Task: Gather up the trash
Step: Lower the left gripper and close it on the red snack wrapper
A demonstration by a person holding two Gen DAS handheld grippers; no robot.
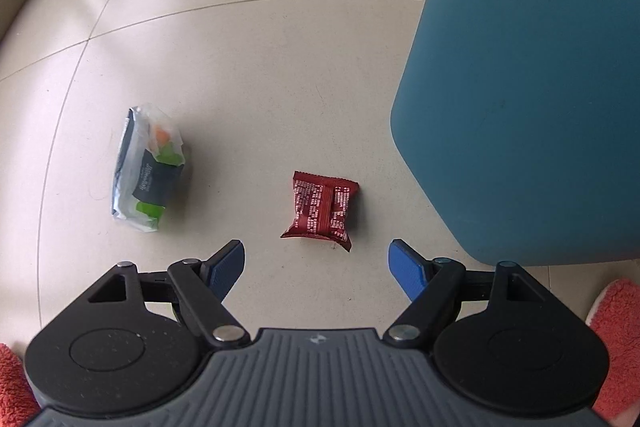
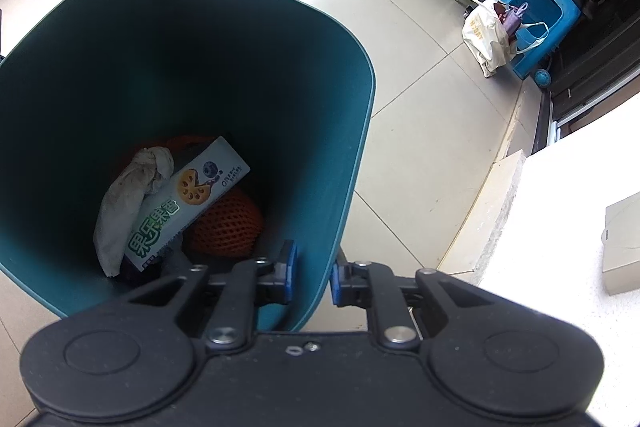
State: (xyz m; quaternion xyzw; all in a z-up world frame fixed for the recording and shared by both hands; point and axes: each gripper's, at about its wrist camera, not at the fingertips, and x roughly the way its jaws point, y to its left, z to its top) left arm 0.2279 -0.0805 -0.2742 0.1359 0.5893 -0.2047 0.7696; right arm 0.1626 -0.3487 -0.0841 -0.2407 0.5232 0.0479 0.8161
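— Where did the left hand-held gripper (image 1: 316, 259) stand when you looked?

— Low over the floor (image 1: 280, 67), its blue pads spread wide apart with nothing between them. Just beyond the tips, at lower centre of that view, lay a red snack wrapper (image 1: 320, 209), flat and crinkled. Farther off to the left lay a clear packet (image 1: 150, 167) with dark and green print, well apart from the red one.

— And the right hand-held gripper (image 2: 313, 275)?

— Clamped on the rim of the teal trash bin (image 2: 352, 131), one pad inside the wall and one outside. Down in the bin I could see a crumpled tissue (image 2: 128, 195), a printed snack box (image 2: 188, 199) and some orange foam netting (image 2: 228, 223).

— Where was the bin relative to the wrapper?

— Near it; its wall filled the right of the left view, close beside the red wrapper.

— So which step was in hand?

— I judged it the approach to the red wrapper, with two pieces left on the floor. The next move called for lowering the spread pads astride it and pinching a raised crease, since so thin a wrapper could slip.
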